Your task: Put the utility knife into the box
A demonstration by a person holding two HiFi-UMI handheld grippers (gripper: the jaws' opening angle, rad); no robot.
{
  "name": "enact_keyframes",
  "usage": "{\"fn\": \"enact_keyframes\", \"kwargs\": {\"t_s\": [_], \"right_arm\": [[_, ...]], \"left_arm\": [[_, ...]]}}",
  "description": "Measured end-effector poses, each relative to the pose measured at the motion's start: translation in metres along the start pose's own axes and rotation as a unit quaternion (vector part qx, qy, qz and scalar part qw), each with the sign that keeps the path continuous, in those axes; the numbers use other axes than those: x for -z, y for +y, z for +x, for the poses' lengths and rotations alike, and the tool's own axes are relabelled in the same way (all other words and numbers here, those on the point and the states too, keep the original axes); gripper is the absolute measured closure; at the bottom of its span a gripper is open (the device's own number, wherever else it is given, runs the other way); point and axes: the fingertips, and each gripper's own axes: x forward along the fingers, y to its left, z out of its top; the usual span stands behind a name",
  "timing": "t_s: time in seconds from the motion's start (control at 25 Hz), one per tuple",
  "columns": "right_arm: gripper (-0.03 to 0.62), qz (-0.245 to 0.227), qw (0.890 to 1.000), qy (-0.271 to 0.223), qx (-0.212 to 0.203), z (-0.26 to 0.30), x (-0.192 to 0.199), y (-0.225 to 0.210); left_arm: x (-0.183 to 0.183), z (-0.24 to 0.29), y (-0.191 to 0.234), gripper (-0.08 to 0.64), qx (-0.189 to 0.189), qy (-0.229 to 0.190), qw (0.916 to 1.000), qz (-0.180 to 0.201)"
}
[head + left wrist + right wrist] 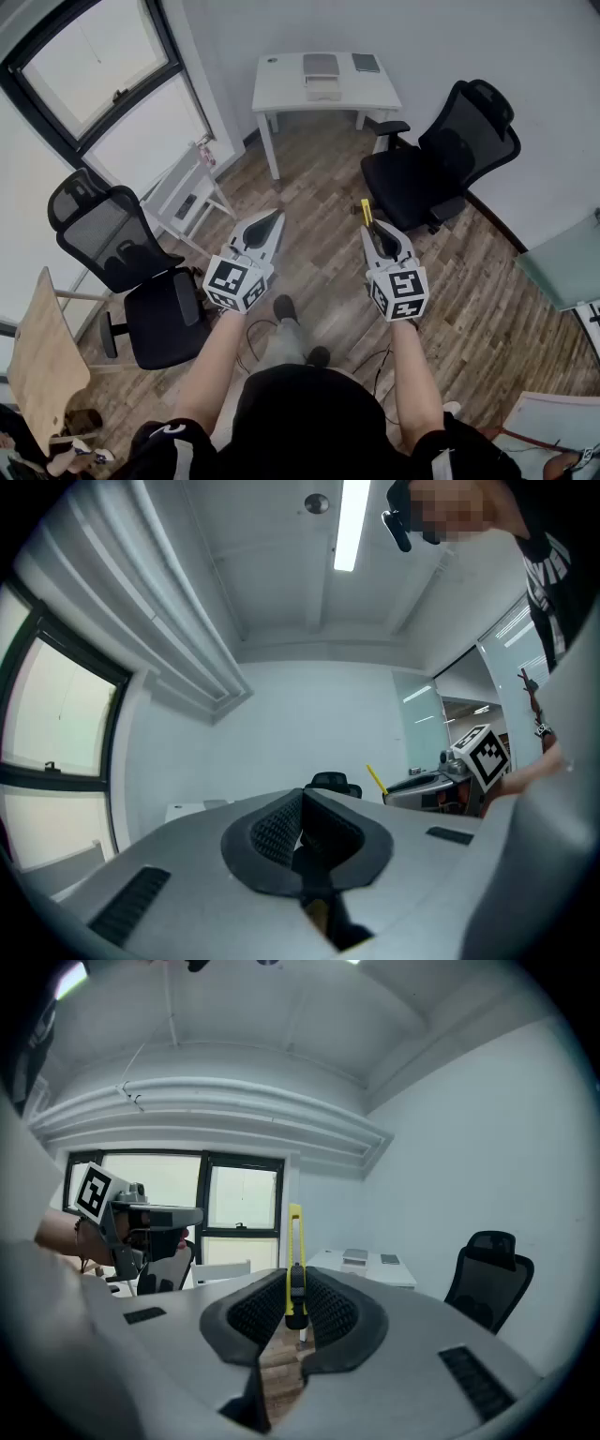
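Two grippers hang over the wood floor (319, 192) in my head view: the left gripper (270, 223) and the right gripper (373, 234). The yellow utility knife (366, 212) pokes past the right one's tips, well apart from the white desk (281, 94). In the left gripper view, my jaws sit pressed together with nothing between them. In the right gripper view, my jaws clamp the utility knife, which stands upright.

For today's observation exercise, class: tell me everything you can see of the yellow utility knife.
The utility knife is slim, with a yellow, plastic-looking body and a black slider-like part low on it. It stands upright, clamped between the ribbed black pads of the right claw, and its upper length sticks out past the tips. In the head view only its yellow end shows, in the air above the wooden floor. No blade shows. Nothing else touches it.
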Motion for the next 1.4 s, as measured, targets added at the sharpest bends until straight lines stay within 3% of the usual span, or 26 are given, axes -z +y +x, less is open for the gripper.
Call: {"fn": "enact_keyframes", "kwargs": {"t_s": [0.68,1.08,1.4], "right_arm": [[0.518,0.012,1.000,0.013,0.015,0.146,-0.020,-0.042],[0.517,0.002,1.000,0.022,0.018,0.217,-0.032,-0.035],[0.517,-0.007,0.999,0.033,0.020,0.248,-0.030,-0.032]], "left_arm": [[0.006,0.097,0.125,0.535,0.020,0.005,0.9997,-0.011],[0.012,0.117,0.194,0.535,0.029,-0.001,0.9994,-0.019],[0.018,0.128,0.227,0.535,0.032,-0.004,0.9992,-0.024]]}}
